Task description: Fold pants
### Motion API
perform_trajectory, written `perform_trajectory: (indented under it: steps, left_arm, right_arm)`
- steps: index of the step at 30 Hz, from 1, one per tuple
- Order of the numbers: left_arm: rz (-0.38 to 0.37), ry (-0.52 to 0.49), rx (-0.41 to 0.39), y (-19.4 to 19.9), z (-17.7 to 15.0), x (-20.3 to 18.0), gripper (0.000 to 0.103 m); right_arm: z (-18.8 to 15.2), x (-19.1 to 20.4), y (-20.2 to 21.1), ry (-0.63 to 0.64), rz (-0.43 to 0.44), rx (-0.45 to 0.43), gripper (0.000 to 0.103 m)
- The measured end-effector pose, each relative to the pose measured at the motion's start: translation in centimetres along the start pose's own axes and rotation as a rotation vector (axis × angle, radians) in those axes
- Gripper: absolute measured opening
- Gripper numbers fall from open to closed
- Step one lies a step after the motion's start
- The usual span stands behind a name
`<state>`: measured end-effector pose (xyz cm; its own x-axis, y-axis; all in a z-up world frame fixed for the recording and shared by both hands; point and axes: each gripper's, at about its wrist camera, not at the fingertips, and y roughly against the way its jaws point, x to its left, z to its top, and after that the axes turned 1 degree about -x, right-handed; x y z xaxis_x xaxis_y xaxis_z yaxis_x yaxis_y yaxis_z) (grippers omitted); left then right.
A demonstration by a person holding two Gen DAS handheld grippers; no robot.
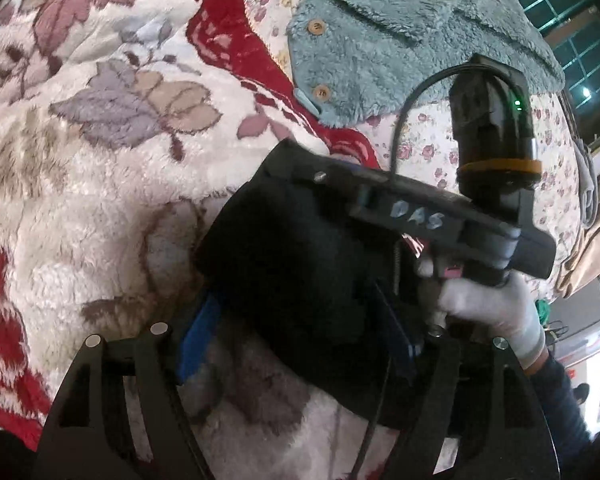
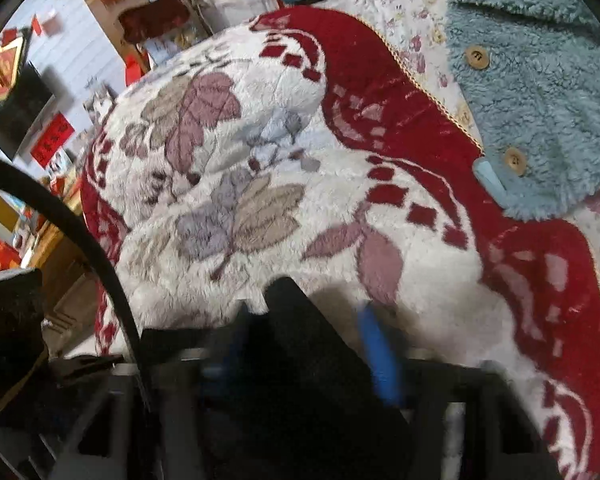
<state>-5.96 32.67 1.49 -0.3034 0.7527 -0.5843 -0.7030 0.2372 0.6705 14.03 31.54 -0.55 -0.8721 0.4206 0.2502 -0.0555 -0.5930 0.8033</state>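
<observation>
The black pants (image 1: pixel 300 272) are bunched between both grippers above a fluffy floral blanket (image 1: pixel 100 160). In the left wrist view my left gripper (image 1: pixel 296 344) has its blue pads (image 1: pixel 198 340) on either side of the dark cloth and holds it. The right gripper's body (image 1: pixel 440 216), held by a white-gloved hand (image 1: pixel 492 304), is just beyond the pants. In the right wrist view my right gripper (image 2: pixel 304 344) has its blue pads (image 2: pixel 380 356) around a fold of the black pants (image 2: pixel 300 352); this view is motion-blurred.
A teal fleece garment (image 1: pixel 400 48) with wooden buttons lies on the flowered sheet beyond the blanket; it also shows in the right wrist view (image 2: pixel 540 92). The blanket's red border (image 2: pixel 380 92) runs between. Room furniture and red decorations (image 2: pixel 28 92) are at far left.
</observation>
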Motion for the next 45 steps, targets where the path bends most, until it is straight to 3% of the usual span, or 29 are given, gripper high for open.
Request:
perform_trajectory:
  steps: [1,3,4,9,13,16,20,25,33,34,36,37,38,40,42,45]
  left_arm:
    - [0.019,-0.012,-0.007,0.0,0.0,0.0,0.049]
    - [-0.033,-0.02,0.004,0.2,0.2,0.0,0.032]
    - [-0.049,-0.02,0.005,0.4,0.2,-0.1,0.029]
    - [-0.077,-0.105,-0.073,4.3,-0.2,-3.3,0.024]
    - [-0.124,-0.263,-0.151,8.6,-1.7,-9.4,0.023]
    - [-0.174,-0.381,-0.177,10.2,-3.4,-14.2,0.023]
    - [-0.247,-0.496,-0.109,9.2,-6.5,-20.3,0.023]
    - [-0.261,-0.603,-0.028,5.9,-11.5,-25.3,0.023]
    - [-0.172,-0.684,0.126,-1.6,-18.4,-28.0,0.023]
    - [-0.156,-0.687,0.154,-2.6,-18.9,-28.0,0.023]
    - [-0.146,-0.695,0.166,-3.1,-19.3,-27.9,0.024]
    - [-0.142,-0.702,0.16,-2.8,-19.3,-27.9,0.025]
    - [-0.148,-0.705,0.16,-2.4,-19.2,-28.1,0.028]
    - [-0.224,-0.674,0.183,-1.5,-18.6,-28.2,0.047]
    - [-0.297,-0.639,0.179,0.2,-17.9,-28.2,0.051]
    - [-0.304,-0.661,0.138,2.1,-17.3,-28.3,0.052]
  right_arm:
    - [-0.1,0.1,-0.2,0.006,-0.009,0.001,0.028]
    - [-0.4,0.3,0.6,-0.007,-0.006,-0.03,0.02]
    - [-0.4,0.5,1.3,-0.011,-0.005,-0.05,0.017]
    - [-0.8,2.5,8.6,-0.026,0.02,-0.212,0.016]
    - [-2.6,4.0,16.3,-0.044,0.031,-0.353,0.016]
    - [-5.9,3.5,23.1,-0.114,0.05,-0.471,0.016]
    - [-11.6,2.1,29.3,-0.164,-0.015,-0.558,0.015]
    - [-20.2,-1.0,34.3,-0.304,-0.076,-0.628,0.015]
    - [-31.6,-6.5,33.5,-0.55,-0.154,-0.621,0.016]
    - [-32.8,-7.3,33.2,-0.587,-0.163,-0.611,0.017]
    - [-35.1,-8.6,32.7,-0.669,-0.182,-0.597,0.032]
    - [-35.8,-8.9,32.8,-0.694,-0.198,-0.598,0.052]
    - [-36.5,-9.1,33.1,-0.718,-0.218,-0.598,0.061]
    - [-37.4,-9.1,34.0,-0.74,-0.228,-0.604,0.061]
    - [-38.1,-8.7,34.9,-0.76,-0.279,-0.6,0.061]
    - [-39.5,-8.3,36.2,-0.813,-0.293,-0.625,0.061]
